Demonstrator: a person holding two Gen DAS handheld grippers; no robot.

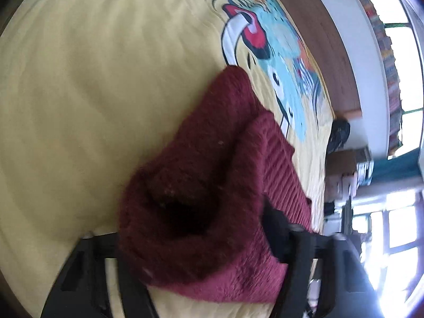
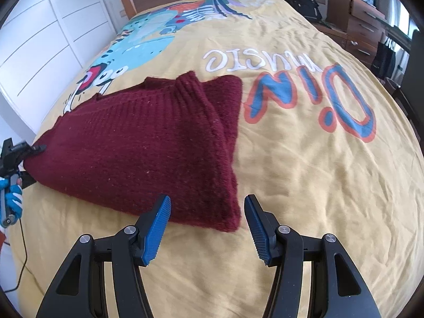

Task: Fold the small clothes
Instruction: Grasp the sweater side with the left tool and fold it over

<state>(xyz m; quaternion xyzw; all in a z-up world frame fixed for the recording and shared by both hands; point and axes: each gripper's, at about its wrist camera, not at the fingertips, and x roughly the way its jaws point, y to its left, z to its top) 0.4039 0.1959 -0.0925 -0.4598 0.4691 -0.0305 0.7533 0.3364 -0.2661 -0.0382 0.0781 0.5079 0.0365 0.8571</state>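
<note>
I have a dark red knitted sweater (image 2: 148, 143) lying folded on the yellow bedspread (image 2: 318, 185), beside the big printed letters and partly over the cartoon print. My left claw (image 2: 33, 163) sits at the sweater's far left corner with a finger above and a finger below the knit; from its own camera the wool bunches up between the black fingers (image 1: 278, 228), so I read it as pinching the sweater, though the blur hides the pads. A gloved hand (image 2: 12, 198) holds that tool. My right claw (image 2: 208, 228) stands wide over the near corner of the sweater, its blue pads (image 2: 156, 228) gripping nothing
</note>
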